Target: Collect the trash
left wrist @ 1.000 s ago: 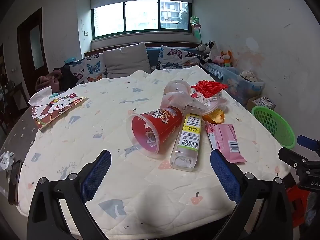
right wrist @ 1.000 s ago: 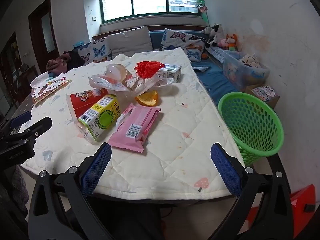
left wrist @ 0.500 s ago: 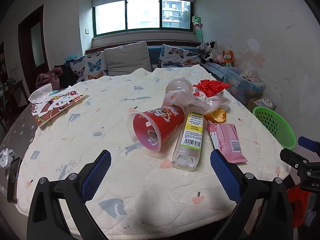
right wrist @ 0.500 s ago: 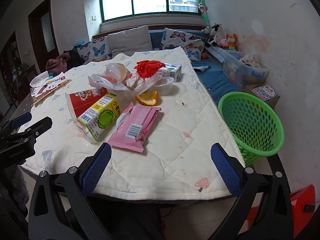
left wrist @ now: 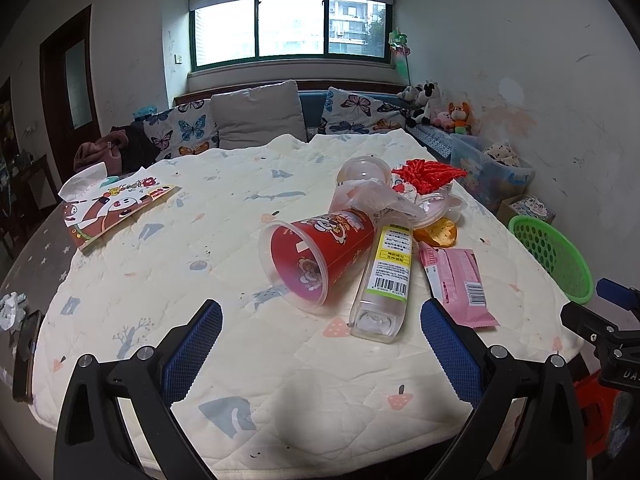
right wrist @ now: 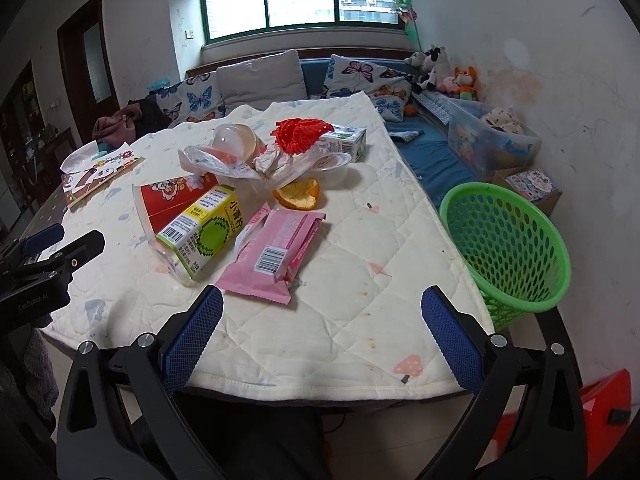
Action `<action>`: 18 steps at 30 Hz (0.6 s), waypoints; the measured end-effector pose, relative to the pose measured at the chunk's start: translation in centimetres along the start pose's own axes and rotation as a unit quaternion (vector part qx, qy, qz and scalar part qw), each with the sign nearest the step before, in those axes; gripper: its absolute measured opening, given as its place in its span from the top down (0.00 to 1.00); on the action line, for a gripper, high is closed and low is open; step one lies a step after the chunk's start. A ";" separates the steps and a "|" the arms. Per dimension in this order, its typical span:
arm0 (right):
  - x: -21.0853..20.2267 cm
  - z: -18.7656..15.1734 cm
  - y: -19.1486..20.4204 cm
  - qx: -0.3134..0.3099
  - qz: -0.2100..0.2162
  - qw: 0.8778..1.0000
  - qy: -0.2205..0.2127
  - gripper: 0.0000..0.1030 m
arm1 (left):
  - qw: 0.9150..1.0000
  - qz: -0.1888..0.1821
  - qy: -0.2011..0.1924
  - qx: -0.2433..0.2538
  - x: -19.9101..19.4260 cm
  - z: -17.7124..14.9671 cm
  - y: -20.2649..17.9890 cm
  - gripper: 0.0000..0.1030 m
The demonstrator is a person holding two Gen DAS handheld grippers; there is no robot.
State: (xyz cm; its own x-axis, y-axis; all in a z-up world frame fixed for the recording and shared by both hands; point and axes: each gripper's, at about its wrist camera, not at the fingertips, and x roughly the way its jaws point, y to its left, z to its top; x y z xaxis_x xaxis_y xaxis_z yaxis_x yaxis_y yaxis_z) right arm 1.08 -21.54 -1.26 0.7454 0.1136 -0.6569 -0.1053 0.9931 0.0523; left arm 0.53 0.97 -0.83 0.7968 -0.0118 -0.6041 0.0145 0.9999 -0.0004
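Both the left gripper and right gripper hang with jaws released, empty, at the near edge of the quilted surface. Only the right view shows the whole green basket off the surface's right edge and the milk carton. Left of the basket: pink wrapper, then a bottle lying base-toward-camera against a tipped red cup, its mouth nearward.

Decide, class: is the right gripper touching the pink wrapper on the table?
Apart. In the right wrist view, the right gripper is open, and bare quilt shows between its fingertips and the pink wrapper.
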 end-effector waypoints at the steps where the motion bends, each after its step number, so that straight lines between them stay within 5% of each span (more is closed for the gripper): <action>1: 0.0 0.0 0.0 -0.001 -0.001 1.000 -0.001 0.04 | 1.000 0.000 0.000 0.000 0.0 0.0 0.0 0.06; 18: 0.3 0.0 0.1 0.001 0.005 1.000 0.001 0.04 | 1.000 0.003 0.002 -0.003 0.2 -0.1 0.5 0.06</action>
State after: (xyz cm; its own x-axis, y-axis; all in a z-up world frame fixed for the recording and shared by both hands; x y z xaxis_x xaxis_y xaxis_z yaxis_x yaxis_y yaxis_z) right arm 1.32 -21.43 -1.47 0.7434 0.1238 -0.6573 -0.1121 0.9919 0.0601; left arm 0.69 1.43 -1.02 0.7942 -0.0058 -0.6077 0.0063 1.0000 -0.0012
